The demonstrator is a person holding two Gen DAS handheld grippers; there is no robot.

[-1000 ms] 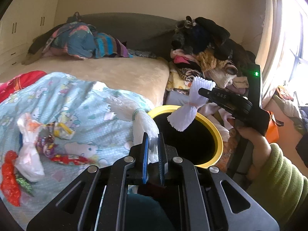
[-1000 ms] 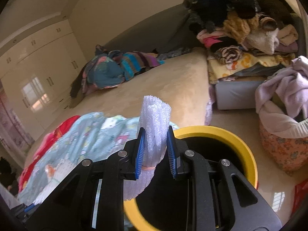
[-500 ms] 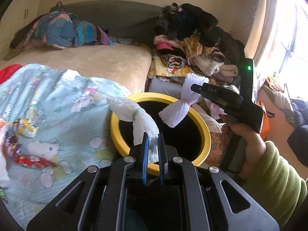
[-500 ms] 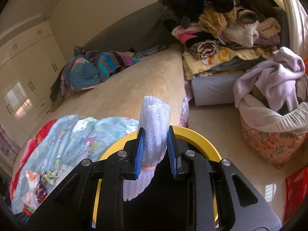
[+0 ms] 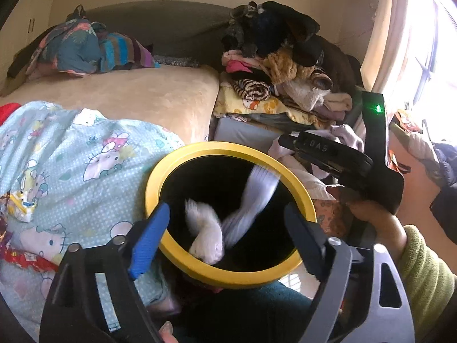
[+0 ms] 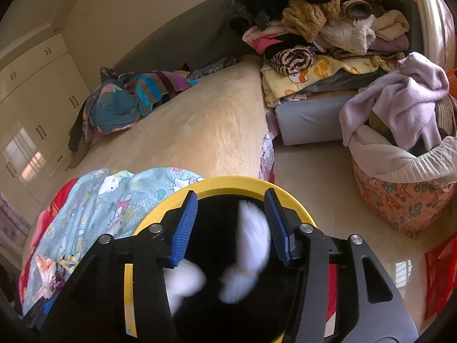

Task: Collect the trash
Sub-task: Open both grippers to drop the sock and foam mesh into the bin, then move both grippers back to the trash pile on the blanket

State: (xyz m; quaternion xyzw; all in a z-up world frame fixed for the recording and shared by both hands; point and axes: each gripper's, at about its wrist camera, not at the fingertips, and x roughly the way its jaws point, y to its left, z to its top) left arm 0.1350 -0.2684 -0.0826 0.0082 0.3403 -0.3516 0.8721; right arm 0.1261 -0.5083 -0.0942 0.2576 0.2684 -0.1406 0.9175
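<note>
The yellow-rimmed bin (image 5: 182,154) with a black inside stands beside the bed, right under both grippers. My left gripper (image 5: 225,237) is over its near rim with jaws opening wide; a blurred white foam net (image 5: 205,231) falls free between them. A second foam net (image 5: 254,197) drops beside it. My right gripper (image 6: 231,225) is also opening above the bin (image 6: 228,181), and its foam net (image 6: 251,237) slips down without touching the pads; the other foam net (image 6: 185,283) is below. In the left wrist view the right gripper (image 5: 288,145) reaches in from the right.
A cartoon-cat blanket (image 5: 85,157) lies on the bed with wrappers (image 5: 17,203) at its left edge. A clothes pile (image 5: 285,65) rises behind the bin. A laundry basket (image 6: 400,200) and a red bag (image 6: 440,271) stand on the floor to the right.
Both grippers came down over the bin and opened. The two white foam nets left the jaws and are falling into the bin.
</note>
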